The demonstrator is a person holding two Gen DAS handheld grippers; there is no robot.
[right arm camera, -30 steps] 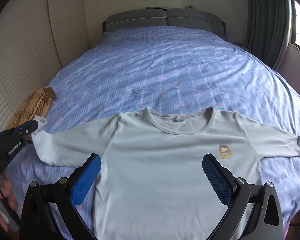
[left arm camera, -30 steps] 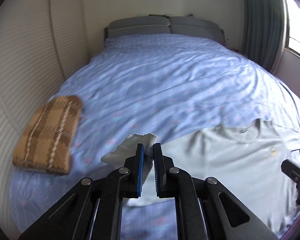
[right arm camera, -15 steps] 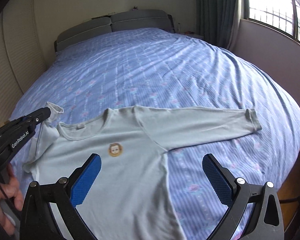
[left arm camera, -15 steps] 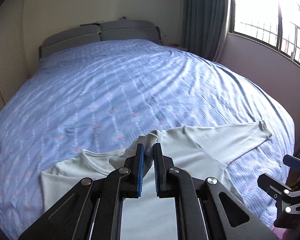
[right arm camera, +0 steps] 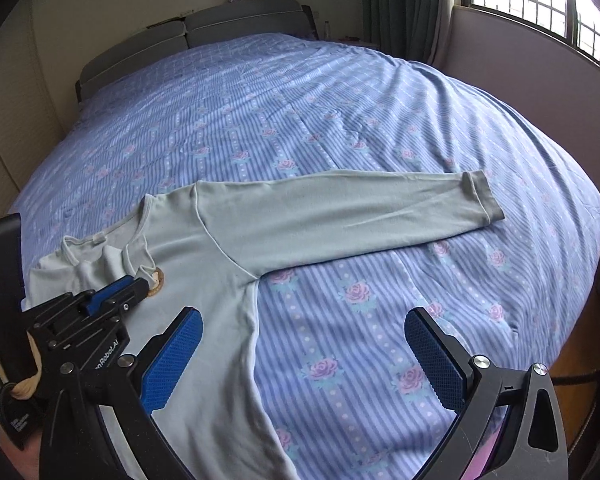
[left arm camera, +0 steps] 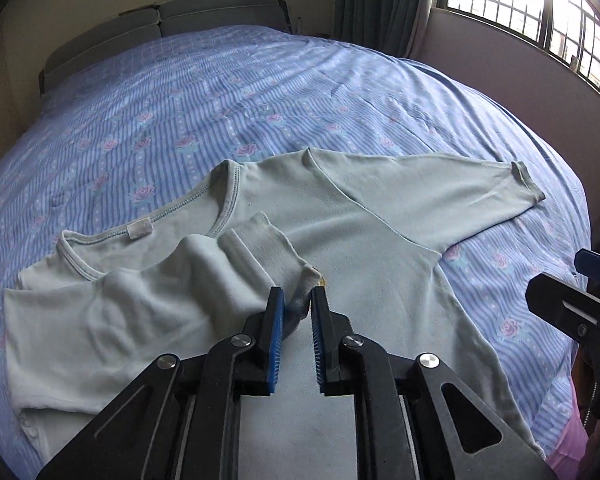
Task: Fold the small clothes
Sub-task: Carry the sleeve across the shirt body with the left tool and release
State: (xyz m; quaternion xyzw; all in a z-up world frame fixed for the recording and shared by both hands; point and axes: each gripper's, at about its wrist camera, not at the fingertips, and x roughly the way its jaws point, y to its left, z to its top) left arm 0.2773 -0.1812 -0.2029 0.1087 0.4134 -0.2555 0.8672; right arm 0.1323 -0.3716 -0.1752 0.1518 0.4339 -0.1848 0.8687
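Observation:
A pale green long-sleeved shirt [left arm camera: 380, 248] lies flat on the bed, neckline towards the headboard. Its left sleeve [left arm camera: 204, 280] is folded over onto the chest. My left gripper [left arm camera: 298, 306] has its jaws slightly apart, and the sleeve's cuff [left arm camera: 300, 280] lies between the tips, low over the shirt's chest. In the right wrist view the left gripper [right arm camera: 140, 286] sits beside the round chest badge [right arm camera: 158, 280]. The other sleeve [right arm camera: 340, 216] lies stretched out to the right. My right gripper [right arm camera: 300, 340] is open and empty above the shirt's right side and the sheet.
The bed [right arm camera: 300, 100] has a blue striped sheet with roses and a grey headboard [left arm camera: 160, 28] at the far end. A window and green curtain [left arm camera: 380, 0] stand at the right. The bed's right edge drops off near a wooden floor [right arm camera: 580, 340].
The left gripper carried the left sleeve rightwards across the shirt and lowered it onto the chest; its jaws have parted a little. The right gripper has swung right, towards the outstretched sleeve.

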